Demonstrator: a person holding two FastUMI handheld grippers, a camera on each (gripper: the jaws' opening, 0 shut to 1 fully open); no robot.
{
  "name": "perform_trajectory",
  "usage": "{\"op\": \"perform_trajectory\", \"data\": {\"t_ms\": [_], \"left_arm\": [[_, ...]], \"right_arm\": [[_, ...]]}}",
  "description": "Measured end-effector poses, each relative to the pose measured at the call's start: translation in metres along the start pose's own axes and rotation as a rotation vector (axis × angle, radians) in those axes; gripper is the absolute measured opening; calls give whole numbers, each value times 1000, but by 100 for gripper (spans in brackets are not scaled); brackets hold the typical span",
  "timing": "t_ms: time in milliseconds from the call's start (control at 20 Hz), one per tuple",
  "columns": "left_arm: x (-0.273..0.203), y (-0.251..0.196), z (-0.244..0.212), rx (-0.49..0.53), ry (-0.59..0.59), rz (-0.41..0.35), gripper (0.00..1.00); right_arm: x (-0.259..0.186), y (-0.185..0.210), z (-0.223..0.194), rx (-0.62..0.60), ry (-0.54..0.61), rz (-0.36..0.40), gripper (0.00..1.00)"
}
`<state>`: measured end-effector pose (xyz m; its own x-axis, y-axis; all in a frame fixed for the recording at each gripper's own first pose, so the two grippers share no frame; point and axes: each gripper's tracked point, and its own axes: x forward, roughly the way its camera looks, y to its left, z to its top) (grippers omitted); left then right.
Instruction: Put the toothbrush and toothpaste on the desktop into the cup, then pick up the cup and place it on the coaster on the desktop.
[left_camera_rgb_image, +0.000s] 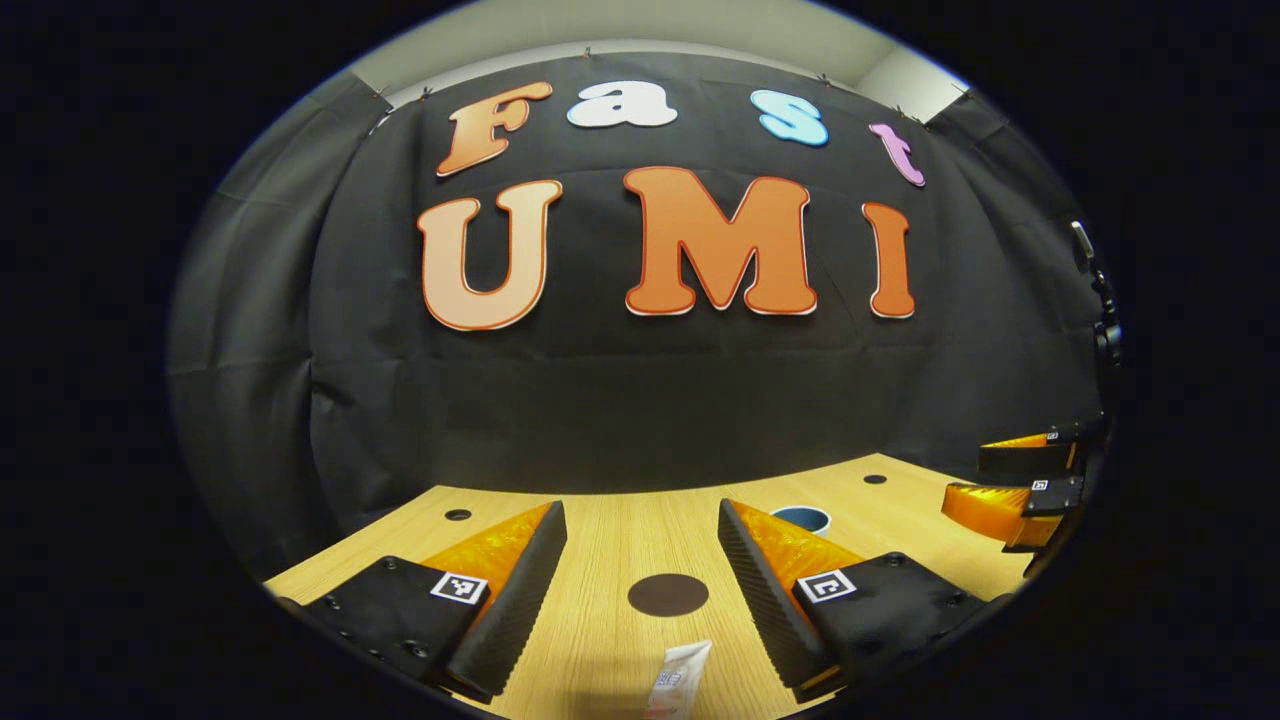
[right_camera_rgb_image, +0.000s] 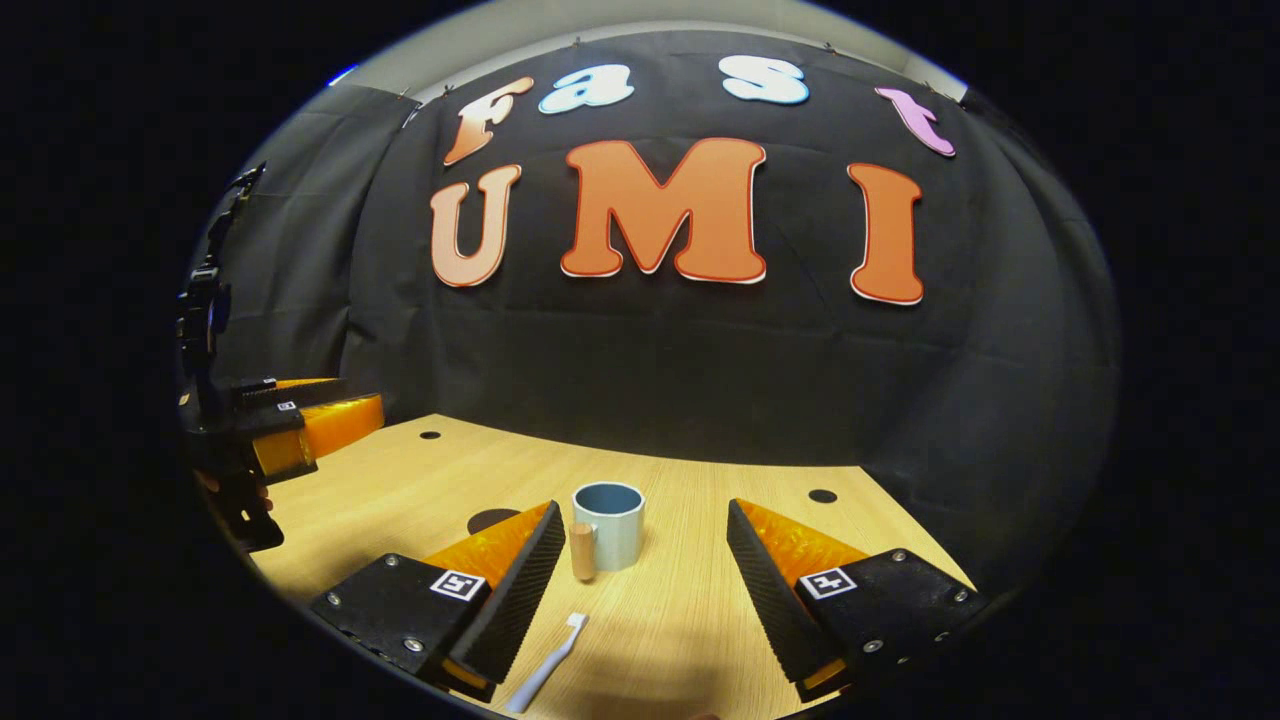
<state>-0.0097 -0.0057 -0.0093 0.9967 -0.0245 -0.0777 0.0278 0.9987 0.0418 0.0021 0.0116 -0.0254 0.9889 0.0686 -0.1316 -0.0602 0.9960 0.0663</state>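
Note:
In the left gripper view my left gripper (left_camera_rgb_image: 640, 510) is open above the wooden desktop (left_camera_rgb_image: 600, 640). A dark round coaster (left_camera_rgb_image: 668, 594) lies between its fingers, and the end of a white toothpaste tube (left_camera_rgb_image: 680, 680) lies nearer, at the bottom edge. The cup's rim (left_camera_rgb_image: 800, 518) peeks out behind one finger. In the right gripper view my right gripper (right_camera_rgb_image: 644, 507) is open and holds nothing. The pale blue cup (right_camera_rgb_image: 610, 525) with a wooden handle stands upright just ahead of it. A white toothbrush (right_camera_rgb_image: 550, 665) lies flat on the desk near its left finger.
The black cloth wall closes off the back of the desk. Small round holes (right_camera_rgb_image: 822, 495) sit near the desk's far corners. The left gripper (right_camera_rgb_image: 365, 397) hangs over the desk's left side, the right gripper (left_camera_rgb_image: 965, 478) over its right. The coaster (right_camera_rgb_image: 492, 520) lies left of the cup.

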Motion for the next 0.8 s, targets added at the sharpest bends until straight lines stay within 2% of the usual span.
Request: {"op": "perform_trajectory", "data": {"t_ms": [250, 650, 800], "left_arm": [[1, -10, -32, 1, 124, -45, 97], [-2, -15, -90, 25, 311, -75, 97], [-4, -13, -108, 34, 375, -81, 96]], "right_arm": [[-1, 15, -22, 45, 107, 52, 97], [9, 49, -74, 45, 329, 104, 96], [5, 54, -90, 36, 397, 107, 93]]}}
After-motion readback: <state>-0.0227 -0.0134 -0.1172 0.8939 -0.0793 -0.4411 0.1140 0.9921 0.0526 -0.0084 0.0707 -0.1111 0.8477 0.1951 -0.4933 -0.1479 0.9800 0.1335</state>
